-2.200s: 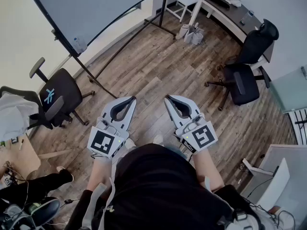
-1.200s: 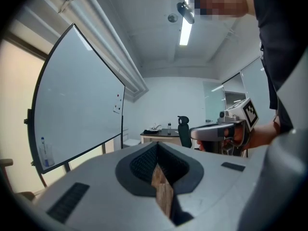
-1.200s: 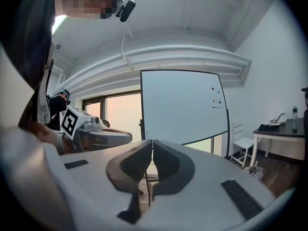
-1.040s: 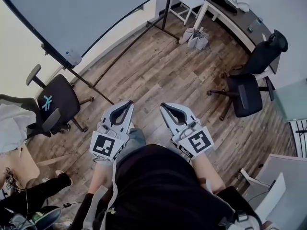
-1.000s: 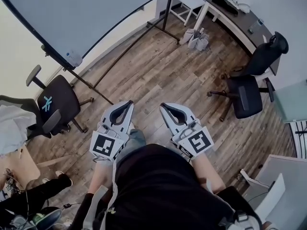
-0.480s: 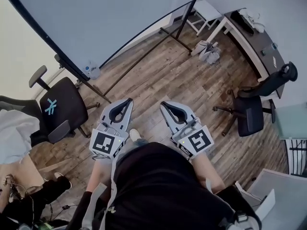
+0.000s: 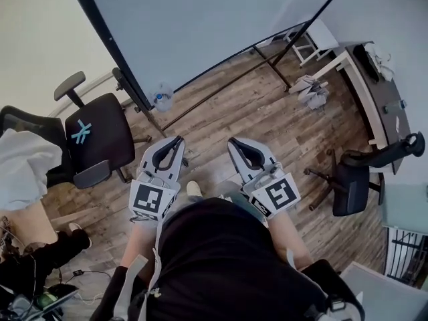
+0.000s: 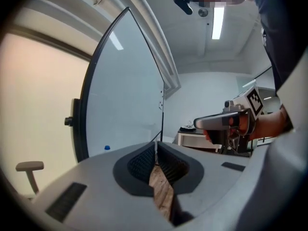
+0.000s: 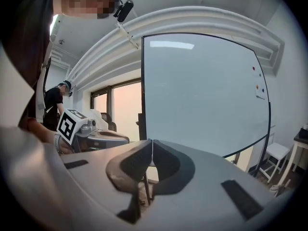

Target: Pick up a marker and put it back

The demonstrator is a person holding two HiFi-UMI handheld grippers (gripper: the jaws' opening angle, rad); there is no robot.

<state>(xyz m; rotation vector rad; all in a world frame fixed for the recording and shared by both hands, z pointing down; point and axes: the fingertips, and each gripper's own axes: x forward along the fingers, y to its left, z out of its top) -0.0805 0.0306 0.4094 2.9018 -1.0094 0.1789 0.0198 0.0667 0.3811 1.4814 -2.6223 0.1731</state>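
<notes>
No marker can be made out in any view. A large whiteboard [image 7: 200, 25] on a black rolling stand fills the top of the head view. A small bottle with a blue cap [image 7: 162, 97] sits at the board's lower left corner. My left gripper [image 7: 175, 140] and right gripper [image 7: 235, 141] are held side by side at waist height, pointing at the board, still well short of it. Both are shut with nothing between the jaws. The left gripper view shows its jaws [image 8: 156, 144] closed before the board [image 8: 125, 95]. The right gripper view shows closed jaws [image 9: 152, 141] too.
A black office chair [image 7: 93, 136] stands left of me, by the stand's leg [image 7: 137, 99]. Another chair [image 7: 354, 179] stands at the right beside a dark desk [image 7: 374, 92]. Shoes [image 7: 311, 92] and a white stool [image 7: 314, 39] lie beyond. A seated person's legs [image 7: 40, 253] show at the lower left.
The whiteboard has grown larger and nearer as I walked toward it with both grippers. The chairs have slid toward the frame's edges. Both grippers stayed shut and side by side.
</notes>
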